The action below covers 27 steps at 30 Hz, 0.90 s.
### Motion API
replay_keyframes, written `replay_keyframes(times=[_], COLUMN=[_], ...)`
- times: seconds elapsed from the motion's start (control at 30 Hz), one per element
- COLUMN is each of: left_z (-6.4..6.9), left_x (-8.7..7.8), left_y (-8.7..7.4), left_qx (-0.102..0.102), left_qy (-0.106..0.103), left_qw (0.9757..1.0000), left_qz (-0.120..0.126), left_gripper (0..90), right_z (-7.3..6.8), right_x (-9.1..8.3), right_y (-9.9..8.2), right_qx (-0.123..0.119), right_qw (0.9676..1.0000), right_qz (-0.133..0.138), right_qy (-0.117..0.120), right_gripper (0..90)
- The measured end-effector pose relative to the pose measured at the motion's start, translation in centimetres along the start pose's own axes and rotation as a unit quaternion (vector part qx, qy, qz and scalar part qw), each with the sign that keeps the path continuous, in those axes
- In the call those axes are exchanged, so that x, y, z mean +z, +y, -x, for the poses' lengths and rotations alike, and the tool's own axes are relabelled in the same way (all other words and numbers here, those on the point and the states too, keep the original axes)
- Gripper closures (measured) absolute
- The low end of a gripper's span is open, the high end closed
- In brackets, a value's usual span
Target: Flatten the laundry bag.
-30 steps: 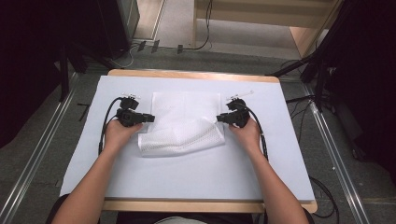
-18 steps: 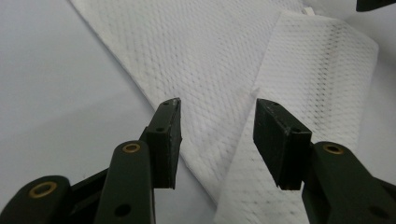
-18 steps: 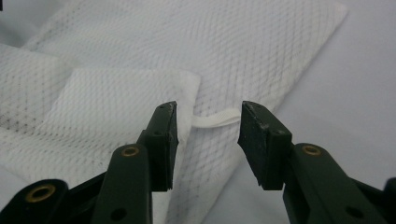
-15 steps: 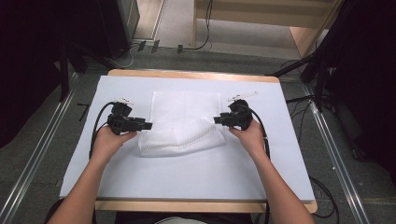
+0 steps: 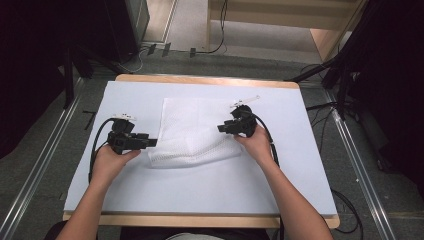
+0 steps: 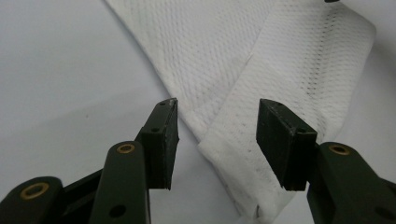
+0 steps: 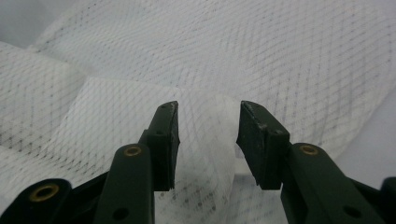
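A white mesh cloth (image 5: 192, 132) lies on the pale sheet (image 5: 125, 190) that covers the table, with its near part folded over itself. My left gripper (image 5: 153, 142) sits just off the cloth's left edge; its jaws have just been opening and now stand open. In the left gripper view the folded cloth (image 6: 261, 70) lies beyond the left gripper (image 6: 217, 105), untouched by its pads. My right gripper (image 5: 220, 128) hovers at the cloth's right edge, also freshly opened. The right gripper (image 7: 208, 109) looks down on the layered cloth (image 7: 280, 56) with nothing pinched.
The wooden table edge (image 5: 200, 80) runs along the far side. Cables (image 5: 95, 145) trail from both grippers. Metal floor rails (image 5: 40, 170) flank the table, and dark stands (image 5: 345, 70) rise at the back right.
Both grippers opened and let go of the cloth's side edges. The left hand drew back to the left, the right hand slightly to the right, and the cloth stayed folded on the table.
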<state>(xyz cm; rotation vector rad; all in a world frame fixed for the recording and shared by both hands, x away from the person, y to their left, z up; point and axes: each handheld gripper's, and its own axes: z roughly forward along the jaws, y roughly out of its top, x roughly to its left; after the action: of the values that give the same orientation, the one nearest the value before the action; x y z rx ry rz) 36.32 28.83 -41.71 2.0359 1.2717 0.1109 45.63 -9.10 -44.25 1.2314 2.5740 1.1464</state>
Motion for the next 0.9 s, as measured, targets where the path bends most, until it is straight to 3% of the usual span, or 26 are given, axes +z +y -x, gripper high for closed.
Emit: replay_keyframes(times=[0.17, 0.3, 0.43, 0.53, 0.63, 0.73, 0.9], left_z=[-0.5, -0.3, 0.0, 0.0, 0.0, 0.0, 0.3], left_x=[0.4, 0.7, 1.5, 1.9, 2.1, 1.8, 0.6], left_y=[-0.7, -0.9, -0.9, -0.9, -0.7, -0.5, -0.1], left_qx=[-0.017, -0.021, -0.015, -0.014, -0.013, -0.008, 0.003], left_qy=[-0.005, -0.012, -0.030, -0.045, -0.053, -0.055, -0.054], left_qw=[0.9998, 0.9996, 0.9990, 0.9984, 0.9980, 0.9982, 0.9985], left_qz=[-0.007, -0.012, -0.031, -0.032, -0.032, -0.023, -0.007], left_gripper=[50.6, 52.8, 72.2, 78.4, 87.4, 89.0, 89.1], right_z=[0.3, 0.4, 0.1, -0.1, -0.6, -0.8, -1.1], right_x=[1.6, 2.6, 2.8, 2.8, 2.9, 2.5, 0.5], right_y=[0.3, 0.3, 0.3, 0.2, 0.3, 0.5, 0.8], right_qx=[-0.007, -0.006, -0.013, -0.015, -0.023, -0.024, -0.024], right_qw=[0.9999, 0.9996, 0.9993, 0.9989, 0.9983, 0.9988, 0.9996], right_qz=[-0.007, -0.029, -0.033, -0.044, -0.053, -0.042, -0.008], right_qy=[-0.002, -0.004, -0.007, 0.004, 0.000, 0.001, 0.013], right_gripper=[59.8, 60.8, 68.6, 83.8, 88.4, 88.5, 88.5])
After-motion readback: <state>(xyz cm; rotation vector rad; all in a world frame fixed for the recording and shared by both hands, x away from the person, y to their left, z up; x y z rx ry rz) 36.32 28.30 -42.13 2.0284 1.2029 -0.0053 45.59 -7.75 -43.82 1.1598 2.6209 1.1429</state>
